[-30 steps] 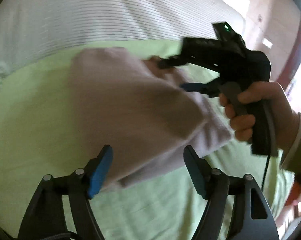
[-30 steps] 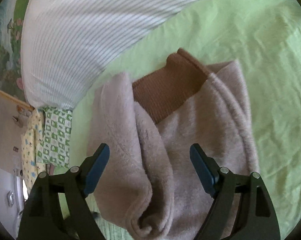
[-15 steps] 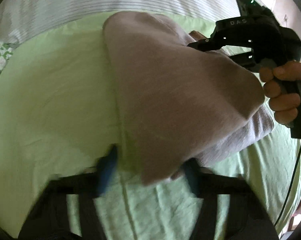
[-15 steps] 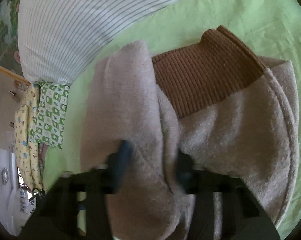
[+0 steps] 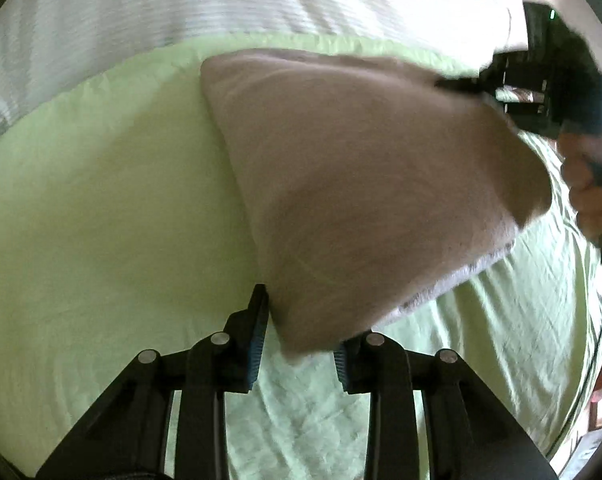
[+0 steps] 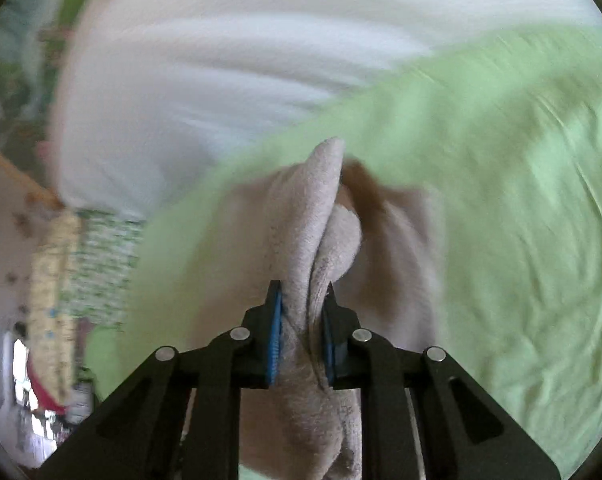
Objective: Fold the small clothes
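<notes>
A small beige fleece garment (image 5: 365,184) with a brown ribbed cuff (image 6: 365,184) is lifted off the green sheet (image 5: 101,220). My left gripper (image 5: 299,332) has narrowed its jaws around the garment's near corner, with the cloth between the blue pads. My right gripper (image 6: 301,332) is shut on a bunched fold of the same garment (image 6: 321,240). In the left wrist view the right gripper's body (image 5: 561,88) and the hand holding it are at the upper right, at the garment's far edge.
A white striped cover (image 5: 241,4) lies beyond the green sheet (image 6: 521,200). A green-and-white patterned cloth (image 6: 101,264) and a yellow one are at the left of the right wrist view. The right wrist view is motion-blurred.
Both grippers were open around the garment a second ago. They have closed on it and raised it; the right gripper is moving fast.
</notes>
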A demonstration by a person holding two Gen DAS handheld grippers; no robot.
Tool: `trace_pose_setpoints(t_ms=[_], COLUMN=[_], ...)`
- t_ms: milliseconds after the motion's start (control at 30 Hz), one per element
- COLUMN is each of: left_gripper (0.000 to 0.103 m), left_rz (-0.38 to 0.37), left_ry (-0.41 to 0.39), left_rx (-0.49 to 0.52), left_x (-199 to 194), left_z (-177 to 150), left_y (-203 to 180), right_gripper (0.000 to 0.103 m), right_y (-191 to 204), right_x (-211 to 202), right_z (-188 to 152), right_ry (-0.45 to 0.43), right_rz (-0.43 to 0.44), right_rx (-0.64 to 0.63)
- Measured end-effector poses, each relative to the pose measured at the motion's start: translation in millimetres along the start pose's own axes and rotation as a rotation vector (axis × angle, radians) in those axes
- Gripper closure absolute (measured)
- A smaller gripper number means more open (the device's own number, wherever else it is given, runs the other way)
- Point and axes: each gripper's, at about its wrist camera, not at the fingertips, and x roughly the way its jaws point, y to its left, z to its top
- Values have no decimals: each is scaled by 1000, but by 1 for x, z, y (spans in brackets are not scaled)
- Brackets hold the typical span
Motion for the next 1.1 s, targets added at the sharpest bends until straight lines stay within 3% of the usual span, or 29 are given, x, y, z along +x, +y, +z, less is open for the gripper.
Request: trace_pose_setpoints(t_ms=[133,300,433,500,600,700,833,933,1033,1100], left_gripper=[77,80,82,82,82,80,78,80,82,88], left_rz=[-3,-26,-36,-38,-41,-53,-67,-68,-72,-76], left_ry=[28,39,76,77,80,82,83,83,79,76], left_rx=[-5,-28,-65,-73,-72,-91,-123,-126,-129,-127], left_x=[13,13,25,24,24,19,13,11,10,8], left_z=[1,-2,-8,-6,-7,-10,-15,-17,-17,-16], left_y=[-2,4,5,7,9,14,20,22,21,20], right_gripper=[85,85,85,82,68,64,50,48,48,84], right_y=[-23,-8,-2,-9,-14,-19,-29,-32,-34,-29], right_x=[21,13,33,37,24,4,-29,-44,-46,-38], right_z=[-17,-13,-20,-22,-22,-28,-57,-89,-113,-117], right_ry=[32,-33,17,26,-5,-30,-62,-63,-47,-9], right_rz=[-73,-90,-207,-200,-170,-155,-102,-92,-92,-134], right_rx=[18,-22,-102,-70,10,53,114,150,146,87])
